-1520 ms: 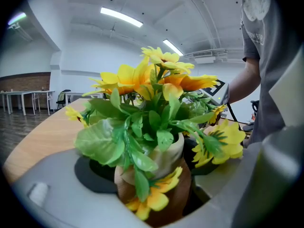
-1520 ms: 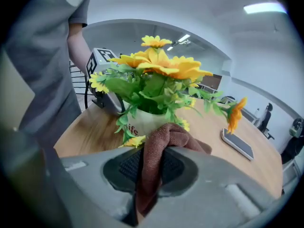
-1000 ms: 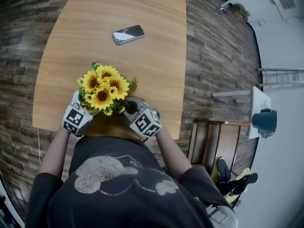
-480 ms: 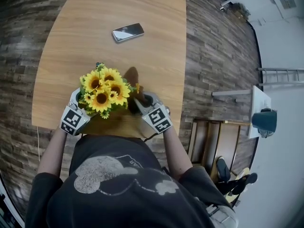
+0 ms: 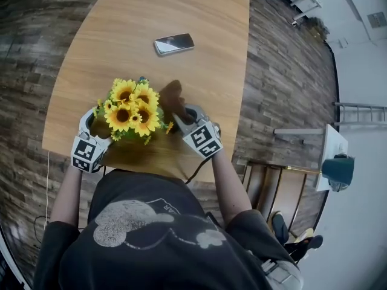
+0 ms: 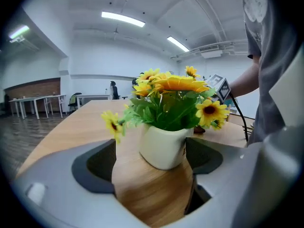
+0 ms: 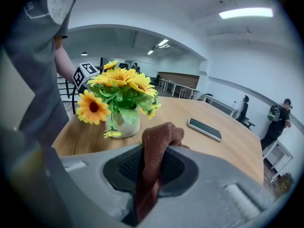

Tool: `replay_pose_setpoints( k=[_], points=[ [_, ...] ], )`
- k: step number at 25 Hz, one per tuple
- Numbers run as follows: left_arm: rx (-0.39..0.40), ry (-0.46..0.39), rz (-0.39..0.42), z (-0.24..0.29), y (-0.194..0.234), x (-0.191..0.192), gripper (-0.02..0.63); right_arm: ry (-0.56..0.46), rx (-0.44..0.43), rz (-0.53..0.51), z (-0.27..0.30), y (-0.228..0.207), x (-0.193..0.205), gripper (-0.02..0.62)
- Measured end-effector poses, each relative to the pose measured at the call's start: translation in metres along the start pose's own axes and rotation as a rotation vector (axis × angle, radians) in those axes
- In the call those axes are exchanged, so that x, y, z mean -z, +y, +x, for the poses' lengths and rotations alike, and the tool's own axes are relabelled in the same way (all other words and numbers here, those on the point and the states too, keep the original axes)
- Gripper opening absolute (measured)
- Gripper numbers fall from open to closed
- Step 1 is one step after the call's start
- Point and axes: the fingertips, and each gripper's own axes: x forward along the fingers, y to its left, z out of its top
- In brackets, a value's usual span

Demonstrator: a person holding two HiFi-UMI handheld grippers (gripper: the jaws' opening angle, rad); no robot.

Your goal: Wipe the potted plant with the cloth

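The potted plant (image 5: pixel 130 110), yellow sunflowers in a white pot (image 6: pixel 164 144), stands near the front edge of the wooden table (image 5: pixel 121 29). My left gripper (image 5: pixel 89 121) is at its left, open. In the left gripper view the pot sits just ahead of the left gripper (image 6: pixel 151 163), in line with the gap, and no pad touches it. My right gripper (image 5: pixel 184 115) is to the plant's right, shut on a brown cloth (image 5: pixel 172 95). In the right gripper view the cloth (image 7: pixel 156 146) bunches up out of the right gripper (image 7: pixel 152 167), apart from the plant (image 7: pixel 121 91).
A phone (image 5: pixel 174 43) lies flat farther out on the table, and shows as the phone (image 7: pixel 204 128) past the cloth. The table's front edge is just under both grippers. Wooden furniture (image 5: pixel 266 183) stands on the floor at the right. People stand far off in the room.
My right gripper has moved right, away from the plant, with the cloth in it. My left gripper has shifted left, off the pot's side.
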Motion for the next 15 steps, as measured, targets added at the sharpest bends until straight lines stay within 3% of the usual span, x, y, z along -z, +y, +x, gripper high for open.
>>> replay_pose_setpoints(
  k=[5, 10, 15],
  points=[
    [-0.075, 0.049, -0.017, -0.008, -0.005, 0.025, 0.477, 0.014, -0.088, -0.143, 0.033, 0.0, -0.016, 0.046],
    [-0.077, 0.053, -0.059, 0.002, -0.042, 0.031, 0.575, 0.013, -0.165, -0.255, 0.063, 0.006, -0.03, 0.046],
    [-0.101, 0.054, -0.066, 0.025, -0.055, 0.021, 0.596, 0.024, -0.218, -0.358, 0.081, 0.014, -0.033, 0.046]
  ],
)
